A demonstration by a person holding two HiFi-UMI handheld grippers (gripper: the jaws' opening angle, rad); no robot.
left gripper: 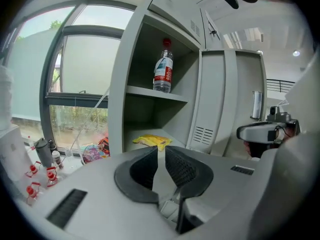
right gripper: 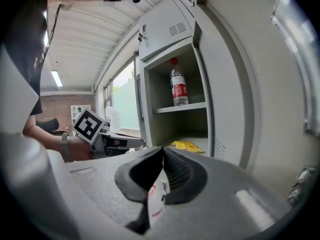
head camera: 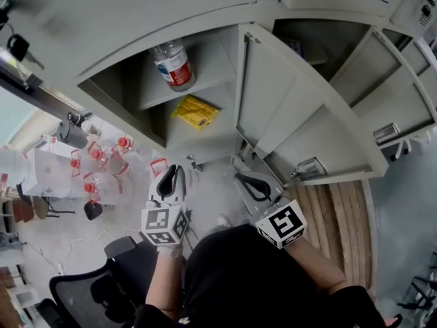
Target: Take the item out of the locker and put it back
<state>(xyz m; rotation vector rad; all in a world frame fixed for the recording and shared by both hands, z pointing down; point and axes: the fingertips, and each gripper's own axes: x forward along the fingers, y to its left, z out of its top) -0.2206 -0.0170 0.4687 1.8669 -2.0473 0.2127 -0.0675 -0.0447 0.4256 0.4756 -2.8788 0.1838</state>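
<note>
Since both tools hang empty before the open locker (head camera: pixel 130 80), I judge the take-out not yet begun. Left tool (head camera: pixel 175 171) narrowly apart, right tool (head camera: pixel 240 177) pressed together on nothing. Upper shelf (head camera: pixel 213 72): bottle (head camera: pixel 173 65), upright. Compartment floor (head camera: pixel 199 139): yellow packet (head camera: pixel 194 111), at bottle's 5 o'clock. Next: widen one tool, reach toward 12 o'clock

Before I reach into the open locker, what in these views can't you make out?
- Water bottle, label: print too small in every view.
- Yellow packet: what it is; too small and far in every view.
- Neighbouring locker, inside: dark in the head view, screened by the open door in both gripper views.
</note>
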